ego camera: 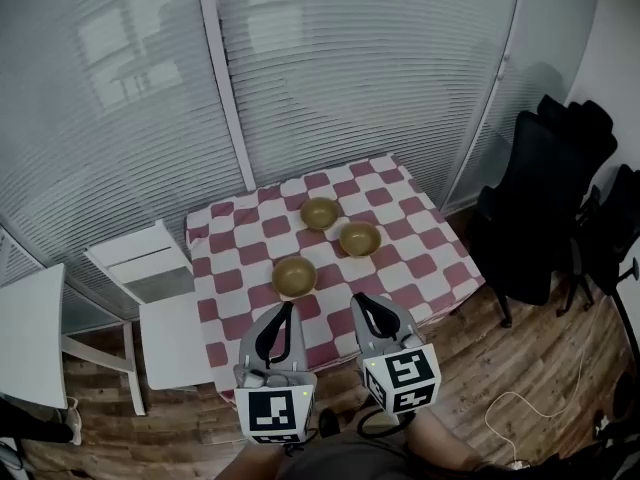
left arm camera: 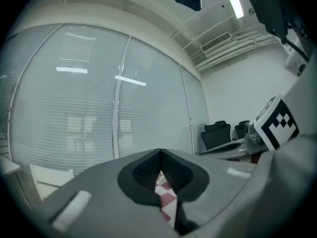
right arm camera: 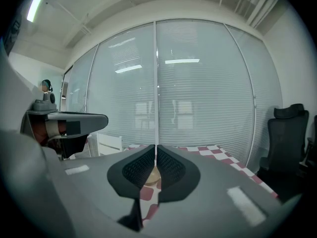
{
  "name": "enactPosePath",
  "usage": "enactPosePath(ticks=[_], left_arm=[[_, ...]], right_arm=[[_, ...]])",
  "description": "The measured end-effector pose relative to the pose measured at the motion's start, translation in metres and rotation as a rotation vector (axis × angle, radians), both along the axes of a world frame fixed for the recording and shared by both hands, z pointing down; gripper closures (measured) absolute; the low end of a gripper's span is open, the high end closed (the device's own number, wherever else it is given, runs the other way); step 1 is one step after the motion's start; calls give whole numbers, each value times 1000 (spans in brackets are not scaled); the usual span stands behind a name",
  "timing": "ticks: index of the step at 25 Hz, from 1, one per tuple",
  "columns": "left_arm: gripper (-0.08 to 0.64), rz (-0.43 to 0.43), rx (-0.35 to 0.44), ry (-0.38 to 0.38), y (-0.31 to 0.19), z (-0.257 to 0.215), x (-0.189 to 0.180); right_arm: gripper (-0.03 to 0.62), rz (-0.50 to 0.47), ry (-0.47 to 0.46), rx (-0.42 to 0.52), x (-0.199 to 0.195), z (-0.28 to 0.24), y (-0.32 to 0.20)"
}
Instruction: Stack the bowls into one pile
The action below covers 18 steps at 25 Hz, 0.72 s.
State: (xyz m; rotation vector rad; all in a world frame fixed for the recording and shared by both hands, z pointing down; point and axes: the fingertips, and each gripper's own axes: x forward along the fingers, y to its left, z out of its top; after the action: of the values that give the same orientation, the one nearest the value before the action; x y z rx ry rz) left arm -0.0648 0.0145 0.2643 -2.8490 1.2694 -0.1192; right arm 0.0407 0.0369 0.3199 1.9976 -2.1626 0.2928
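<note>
A: Stacked anything yet?

B: No. Counting three bowls on the table, all separate: near bowl toward the front edge, far bowl well behind it, right bowl between those two in depth and off to the right. No touching, no nesting anywhere.

A: Holding anything, at least?

B: Nothing. Finding left gripper low over the front of the table, just short of near bowl, pressed tip to tip on air. Confirming closed tips in the left gripper view, with only checked table behind the gap below them. Finding right gripper just beside it, likewise closed and empty. Catching a sliver of one bowl past its tips in the right gripper view; cannot tell which.

A: So how much left to do?

B: All of it, judging by this. Reading it as the approach, before the first pick. Need to open up, take one bowl by the rim, set it inside another, then repeat with the third. Probably starting with near bowl, being closest to both grippers, though only guessing
</note>
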Motion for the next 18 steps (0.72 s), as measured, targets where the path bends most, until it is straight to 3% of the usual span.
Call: enactPosePath(ticks=[7,18], left_arm=[[560,39,-28,-33,-20,19,40],[560,58,-118,-74,-97,60,138]], right_arm=[[554,32,3,-11,38,10,-19],[551,38,-47,-105,126,58,-94]])
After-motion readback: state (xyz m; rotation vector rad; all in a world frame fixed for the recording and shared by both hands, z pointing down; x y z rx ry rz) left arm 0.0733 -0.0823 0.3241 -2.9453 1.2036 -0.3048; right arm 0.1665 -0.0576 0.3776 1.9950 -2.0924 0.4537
